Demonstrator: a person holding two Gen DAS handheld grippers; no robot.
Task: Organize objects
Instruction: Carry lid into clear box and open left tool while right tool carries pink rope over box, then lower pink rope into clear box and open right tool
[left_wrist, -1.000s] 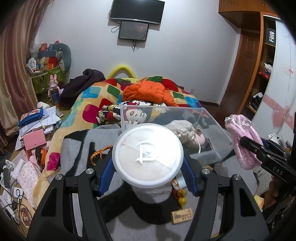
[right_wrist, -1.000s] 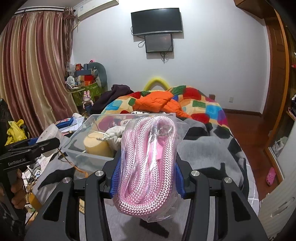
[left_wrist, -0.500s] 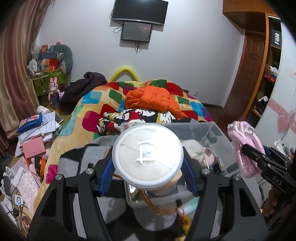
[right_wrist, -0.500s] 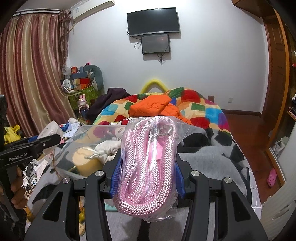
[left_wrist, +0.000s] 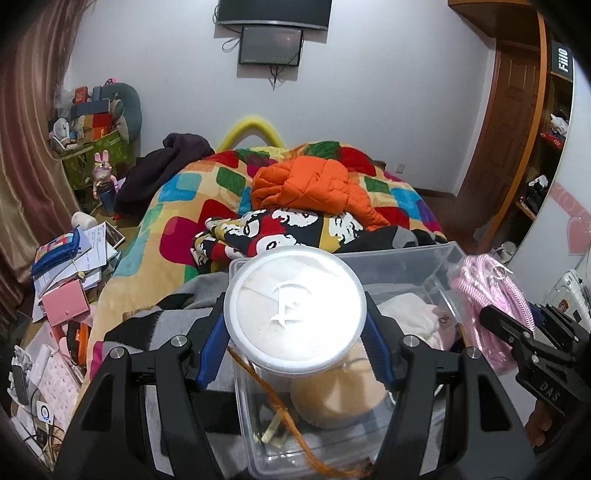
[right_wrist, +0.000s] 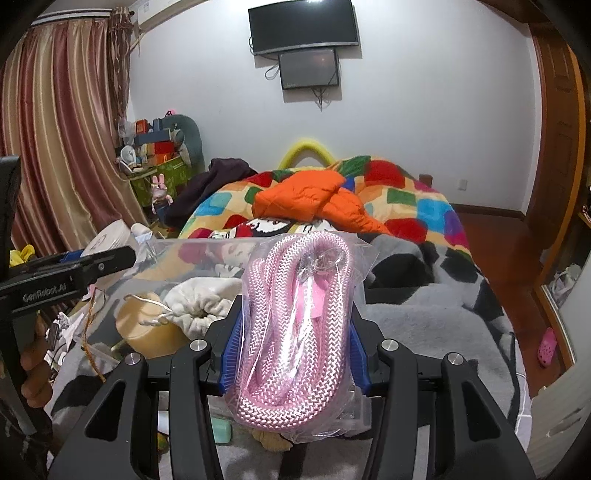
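Observation:
My left gripper (left_wrist: 295, 314) is shut on a round white lidded container (left_wrist: 295, 308) and holds it over the near left part of a clear plastic bin (left_wrist: 410, 264) on the bed. The bin holds a tan round object (left_wrist: 332, 398), a cream cloth pouch (right_wrist: 201, 301) and an orange cord (left_wrist: 273, 398). My right gripper (right_wrist: 293, 328) is shut on a bagged pink rope (right_wrist: 295, 325) and holds it at the bin's right side; the rope also shows in the left wrist view (left_wrist: 487, 295). The left gripper shows in the right wrist view (right_wrist: 74, 273).
The bin (right_wrist: 207, 251) sits on a grey blanket (right_wrist: 424, 325). Beyond it lie a colourful quilt (left_wrist: 177, 206) and an orange jacket (left_wrist: 310, 184). Papers and a pink box (left_wrist: 64, 301) clutter the floor at left. A wardrobe (left_wrist: 554, 147) stands at right.
Both grippers have moved forward toward the bin with their loads. The white container now hangs over the bin's near end, and the pink rope is closer to its right side.

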